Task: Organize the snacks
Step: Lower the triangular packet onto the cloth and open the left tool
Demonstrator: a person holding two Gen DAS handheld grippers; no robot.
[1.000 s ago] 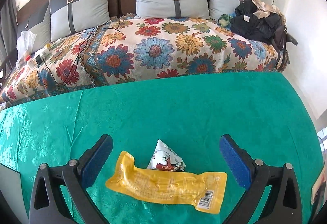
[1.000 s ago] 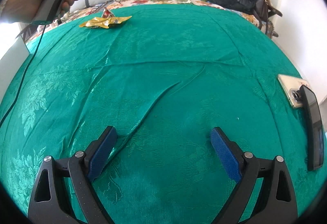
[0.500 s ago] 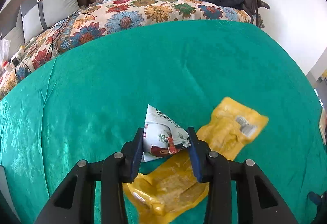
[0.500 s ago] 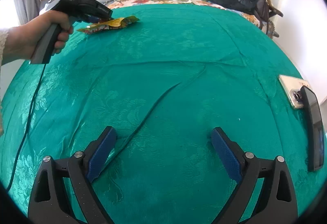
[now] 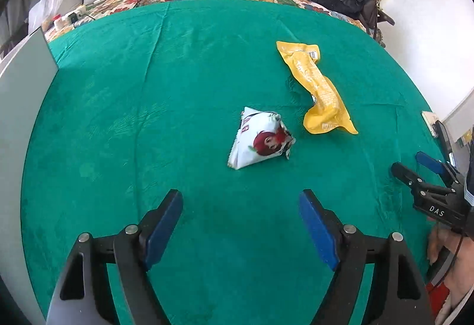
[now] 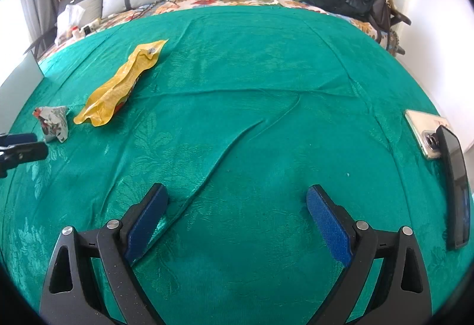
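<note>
1. Jaws of our left gripper (image 5: 240, 225) are opening with nothing between them; the right gripper (image 6: 236, 217) hovers open and empty.
2. White triangular snack pouch (image 5: 260, 141), pinched a moment ago, now lies released on the green damask cloth (image 5: 148, 123), so one snack looks placed.
3. Just beyond it lies the yellow packet (image 5: 320, 88), long, glossy and crinkled, dragged here too.

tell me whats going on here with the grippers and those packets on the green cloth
A person holds a two-finger gripper in each hand over a bed covered with a green cloth. The left gripper has nothing between its jaws, which are opening; the small white snack packet lies free just ahead of it. A long yellow packet lies beside the white one, apart from it. The right gripper hangs open and empty over bare cloth.
</note>
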